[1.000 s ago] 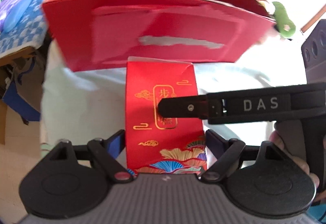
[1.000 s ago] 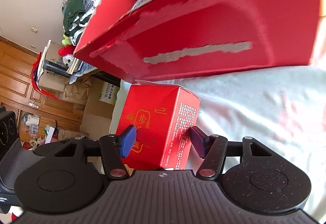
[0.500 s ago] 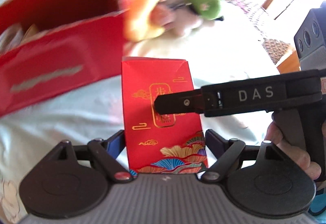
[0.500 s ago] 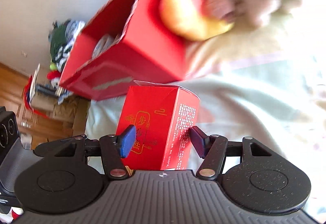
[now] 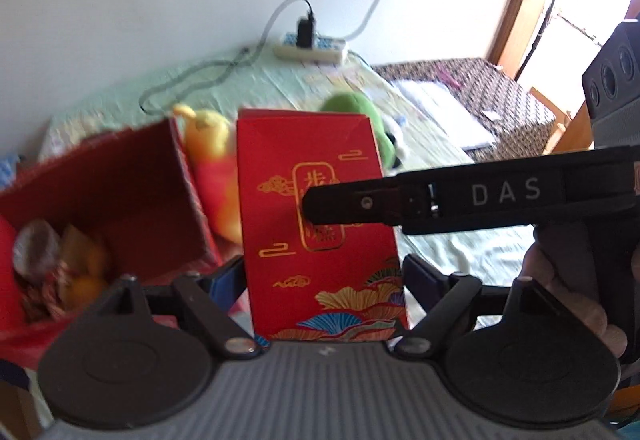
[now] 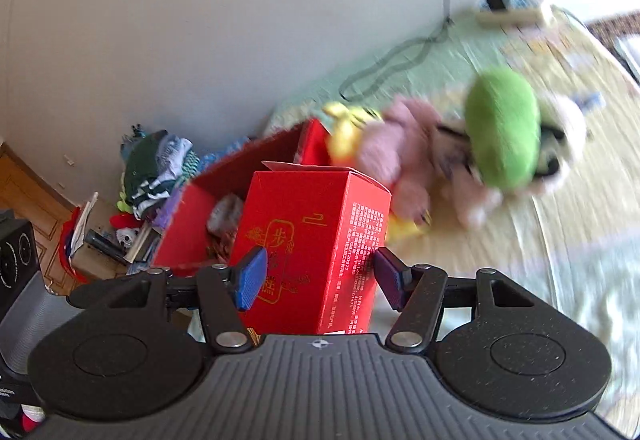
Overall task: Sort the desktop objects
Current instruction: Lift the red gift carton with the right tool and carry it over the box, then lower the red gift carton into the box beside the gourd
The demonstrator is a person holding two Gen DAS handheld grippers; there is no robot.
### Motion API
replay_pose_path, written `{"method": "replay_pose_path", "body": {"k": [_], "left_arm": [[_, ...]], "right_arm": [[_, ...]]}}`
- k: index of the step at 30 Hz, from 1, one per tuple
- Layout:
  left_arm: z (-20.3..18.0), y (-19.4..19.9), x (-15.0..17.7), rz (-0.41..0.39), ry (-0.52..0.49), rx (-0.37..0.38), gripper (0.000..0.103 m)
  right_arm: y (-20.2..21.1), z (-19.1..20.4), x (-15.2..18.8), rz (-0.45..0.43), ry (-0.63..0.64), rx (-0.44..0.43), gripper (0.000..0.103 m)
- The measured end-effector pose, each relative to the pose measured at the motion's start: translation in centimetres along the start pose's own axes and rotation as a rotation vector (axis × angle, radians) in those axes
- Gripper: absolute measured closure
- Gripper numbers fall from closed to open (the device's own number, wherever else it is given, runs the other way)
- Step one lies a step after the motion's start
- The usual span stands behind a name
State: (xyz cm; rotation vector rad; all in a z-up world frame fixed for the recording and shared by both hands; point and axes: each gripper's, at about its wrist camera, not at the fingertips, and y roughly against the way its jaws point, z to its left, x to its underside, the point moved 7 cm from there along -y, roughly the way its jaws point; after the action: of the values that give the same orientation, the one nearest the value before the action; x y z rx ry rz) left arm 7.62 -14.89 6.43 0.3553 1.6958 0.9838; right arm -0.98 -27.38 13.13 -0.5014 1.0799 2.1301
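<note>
Left gripper (image 5: 324,272) and right gripper (image 6: 316,276) both clamped wide on one red carton (image 5: 316,224), held above the open red box (image 5: 108,192). Only from right wrist: pink plush (image 6: 404,156). Box contents blurred.

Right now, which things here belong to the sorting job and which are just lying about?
Part of the job:
- small red carton, gripped by left gripper and right gripper
- big red box
- plush toys

Lying about:
- power strip with cable
- clothes pile
- papers
</note>
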Motion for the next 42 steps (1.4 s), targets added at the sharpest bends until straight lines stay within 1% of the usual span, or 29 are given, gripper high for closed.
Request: {"method": "replay_pose_path", "body": {"k": [2,5,7,9,11,15,17,22,29,33,34,35,38,42], "left_arm": [[2.3,1.1,-1.3,-0.022,0.005,-0.021,0.019],[5.8,1.8,-2.8,-0.036,0.029,-0.035,0.018],[8.3,2.0,-3.4,-0.038,0.059,-0.027,0.018],[10.9,1.7,-3.7,-0.037,0.096,-0.01,0.018],[13.2,1.1,-3.7,-0.024,0.131,0.008,0.018],[16.6,-1.3,-2.9,0.038,0.203,0.056,0.018],[17.3,-2.9,-2.2,0.078,0.236,0.084,0.018],[18.3,-5.8,-0.4,0.161,0.236,0.094,0.018],[19.8,-8.9,1.1,0.269,0.321,0.154,0.018],[19.8,-9.8,1.3,0.3,0.331,0.161,0.018],[19.9,-10.0,1.2,0.288,0.403,0.136,0.018],[19.9,-10.1,1.3,0.292,0.408,0.141,0.018],[20.1,-10.4,1.3,0.291,0.436,0.141,0.018],[20.3,-10.6,1.3,0.293,0.453,0.15,0.018]], "right_arm": [[-0.6,1.7,-1.8,-0.014,0.055,-0.009,0.041],[-2.7,4.5,-4.0,-0.003,0.131,-0.014,0.041],[-4.4,6.2,-5.1,0.018,0.187,-0.012,0.041],[-6.2,7.3,-6.0,0.045,0.214,-0.002,0.041],[-8.5,8.2,-6.6,0.072,0.227,0.007,0.041],[-12.9,8.8,-6.5,0.157,0.244,0.041,0.041],[-14.6,8.7,-5.8,0.209,0.246,0.067,0.041],[-18.3,8.5,-4.6,0.348,0.268,0.139,0.041],[-21.6,7.9,-3.3,0.503,0.292,0.215,0.04],[-22.7,8.5,-3.0,0.552,0.367,0.26,0.039],[-22.9,8.6,-2.9,0.564,0.386,0.272,0.037],[-23.1,8.6,-2.7,0.577,0.404,0.285,0.037],[-23.7,8.6,-2.8,0.61,0.415,0.311,0.037],[-24.0,8.5,-3.0,0.622,0.425,0.324,0.037]]}}
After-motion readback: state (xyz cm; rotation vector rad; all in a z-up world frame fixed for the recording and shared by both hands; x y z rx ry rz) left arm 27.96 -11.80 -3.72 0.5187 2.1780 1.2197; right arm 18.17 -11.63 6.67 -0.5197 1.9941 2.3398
